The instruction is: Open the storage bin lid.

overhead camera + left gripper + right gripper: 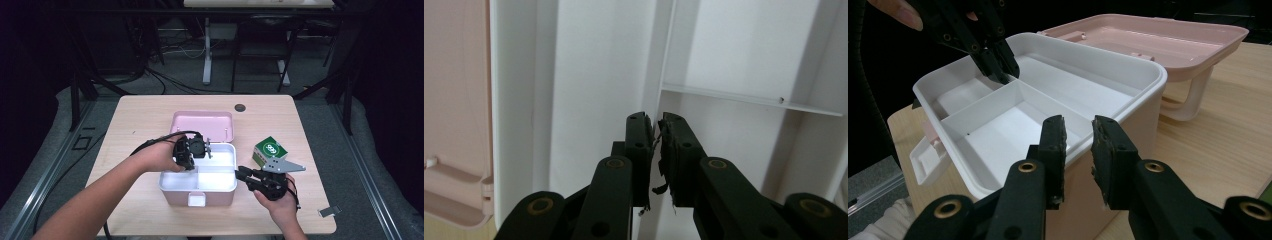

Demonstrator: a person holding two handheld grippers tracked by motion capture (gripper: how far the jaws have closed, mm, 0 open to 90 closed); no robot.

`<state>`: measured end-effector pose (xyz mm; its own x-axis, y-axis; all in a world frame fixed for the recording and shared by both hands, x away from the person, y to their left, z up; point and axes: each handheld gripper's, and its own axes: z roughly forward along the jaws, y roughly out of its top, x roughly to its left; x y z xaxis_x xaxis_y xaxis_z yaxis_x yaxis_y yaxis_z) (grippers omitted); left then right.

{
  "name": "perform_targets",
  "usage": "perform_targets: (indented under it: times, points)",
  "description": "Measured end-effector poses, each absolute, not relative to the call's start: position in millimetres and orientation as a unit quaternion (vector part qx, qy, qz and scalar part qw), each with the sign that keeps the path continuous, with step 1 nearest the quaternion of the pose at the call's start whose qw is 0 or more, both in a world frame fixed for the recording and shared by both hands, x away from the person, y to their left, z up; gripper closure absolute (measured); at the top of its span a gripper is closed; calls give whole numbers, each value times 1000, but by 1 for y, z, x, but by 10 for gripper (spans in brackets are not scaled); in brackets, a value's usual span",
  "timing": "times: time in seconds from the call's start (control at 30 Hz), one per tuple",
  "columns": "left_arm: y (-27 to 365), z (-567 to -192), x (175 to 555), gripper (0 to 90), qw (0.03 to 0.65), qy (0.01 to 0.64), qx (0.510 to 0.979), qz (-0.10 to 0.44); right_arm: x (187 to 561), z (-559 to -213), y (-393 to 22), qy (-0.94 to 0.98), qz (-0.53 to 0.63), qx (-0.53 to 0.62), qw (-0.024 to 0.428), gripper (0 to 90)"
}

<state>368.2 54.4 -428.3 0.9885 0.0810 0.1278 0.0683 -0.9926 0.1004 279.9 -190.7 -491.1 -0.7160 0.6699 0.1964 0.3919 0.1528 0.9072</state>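
Observation:
A pink box (172, 196) stands in the middle of the table with its lid (202, 125) lying open behind it. A white divided tray (220, 165) sits inside it. My left gripper (186, 163) points down into the tray's left side. Its jaws are shut on an upright divider wall (664, 65), seen from above past the left gripper (657, 125) and from the side with the left gripper (998, 67). My right gripper (1079, 137) straddles the box's right rim (1148, 85), one jaw inside and one outside, shut on it. The right gripper (240, 174) comes in from the right.
A small green carton (269, 149) lies on the table just right of the box, behind my right hand. A white latch (196, 200) sticks out of the box's front. A dark round spot (240, 107) marks the table's far edge. Table legs and cables stand beyond.

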Motion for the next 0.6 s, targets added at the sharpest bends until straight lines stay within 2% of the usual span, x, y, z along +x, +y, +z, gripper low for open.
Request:
perform_targets:
  times: [0.27, 0.6]
  points:
    - [49, -433, 369, 863, 42, 29, 996, 66, 280, -492, -192, 747, 547, 356, 124, 750]
    - [47, -434, 368, 870, 35, 9, 997, 66, 281, -493, -191, 746, 548, 357, 125, 751]
